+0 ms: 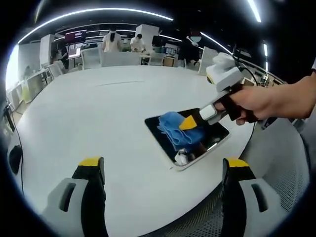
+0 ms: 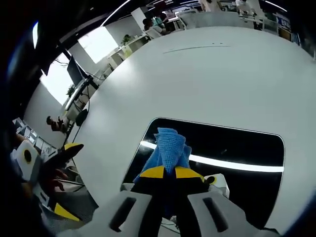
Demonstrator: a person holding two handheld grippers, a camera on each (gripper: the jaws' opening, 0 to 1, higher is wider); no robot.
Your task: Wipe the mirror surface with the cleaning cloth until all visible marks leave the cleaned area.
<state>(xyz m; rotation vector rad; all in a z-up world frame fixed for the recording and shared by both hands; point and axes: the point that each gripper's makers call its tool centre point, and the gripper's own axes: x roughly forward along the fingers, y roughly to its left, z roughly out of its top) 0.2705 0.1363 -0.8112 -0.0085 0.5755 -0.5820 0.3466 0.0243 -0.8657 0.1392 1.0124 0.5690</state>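
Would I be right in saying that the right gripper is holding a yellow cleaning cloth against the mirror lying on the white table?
Not quite: the cleaning cloth is blue, not yellow, as the right gripper view shows; the yellow belongs to the jaw tips. The rest holds: the right gripper is shut on it, over the mirror lying on the white table.

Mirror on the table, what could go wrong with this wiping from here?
1. The mirror lies close to the table edge and nothing holds it: the left claw is open and off it, so a push might slide it off.
2. The right claw grips the bunched cloth low; its tips might scrape the glass.
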